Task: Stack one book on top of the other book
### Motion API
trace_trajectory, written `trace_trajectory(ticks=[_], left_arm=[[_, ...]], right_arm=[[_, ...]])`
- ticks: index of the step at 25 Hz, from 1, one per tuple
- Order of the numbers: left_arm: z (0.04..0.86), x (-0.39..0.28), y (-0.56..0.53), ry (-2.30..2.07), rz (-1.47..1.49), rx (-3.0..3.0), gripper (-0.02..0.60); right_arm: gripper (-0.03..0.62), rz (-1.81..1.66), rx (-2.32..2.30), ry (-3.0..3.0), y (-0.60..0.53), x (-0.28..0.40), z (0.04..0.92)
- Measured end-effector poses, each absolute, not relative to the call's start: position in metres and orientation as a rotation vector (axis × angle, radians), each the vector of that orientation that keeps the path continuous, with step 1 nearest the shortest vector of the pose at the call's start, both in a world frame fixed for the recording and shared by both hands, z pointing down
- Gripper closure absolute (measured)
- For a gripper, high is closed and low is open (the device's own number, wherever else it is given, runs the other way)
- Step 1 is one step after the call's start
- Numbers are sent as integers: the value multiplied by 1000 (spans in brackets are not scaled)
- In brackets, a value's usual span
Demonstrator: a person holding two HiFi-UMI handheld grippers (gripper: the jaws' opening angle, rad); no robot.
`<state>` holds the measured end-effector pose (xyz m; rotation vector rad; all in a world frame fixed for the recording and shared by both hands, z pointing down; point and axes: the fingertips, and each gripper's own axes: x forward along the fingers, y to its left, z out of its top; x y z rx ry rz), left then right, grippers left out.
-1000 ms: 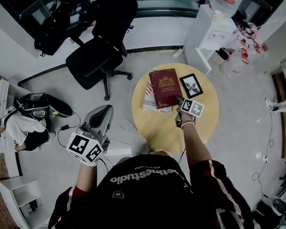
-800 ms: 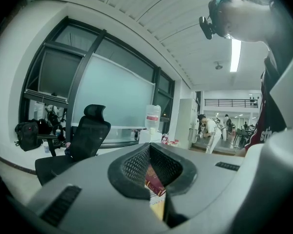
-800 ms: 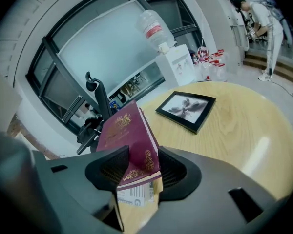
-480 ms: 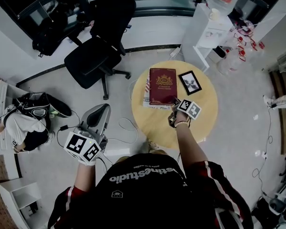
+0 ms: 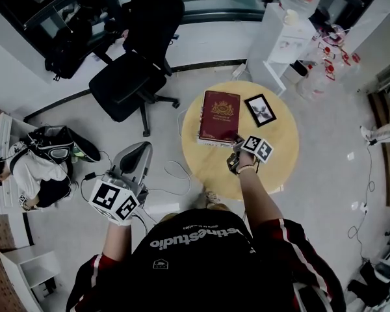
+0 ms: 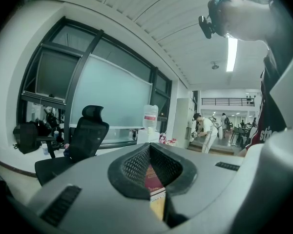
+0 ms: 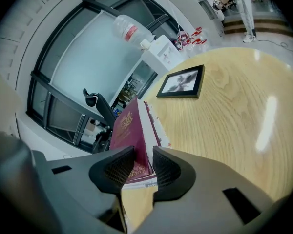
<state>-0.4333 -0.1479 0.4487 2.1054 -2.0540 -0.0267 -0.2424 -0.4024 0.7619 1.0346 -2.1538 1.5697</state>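
Closing in just now, the right gripper's (image 7: 144,155) jaws bracket the near edge of the maroon book (image 5: 219,114). One pad lies on the cover and the other against the page edge, at the book's 5 o'clock corner. The pads appear to press on it, though the contact under the far pad is not clearly shown. The gripper enters from the table's 6 o'clock side, pointing downward.

The maroon book lies flat on the lower book (image 7: 157,125), with edges nearly flush. Only a thin white margin of the lower book shows along the left and near sides. The stack occupies the 11 o'clock sector of the round table (image 5: 273,168), and its left edge is close to the rim.

A picture frame (image 5: 260,110) lies flat at 1 o'clock, apart from the stack. The tabletop from 3 o'clock round to 7 o'clock is bare wood.

The left gripper (image 6: 150,147) has its jaws pressed together with nothing between them. It is held off the table toward 8 o'clock, above the floor. An office chair (image 5: 133,77) stands beyond the rim at 10 o'clock.
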Motion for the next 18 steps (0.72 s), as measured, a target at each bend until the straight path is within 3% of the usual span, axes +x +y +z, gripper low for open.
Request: trace_trajectory(ticks=[18], left_arm=[[443, -421, -132, -2032, -82, 2152, 565]], right_arm=[[454, 1110, 1000, -2248, -395, -207, 727]])
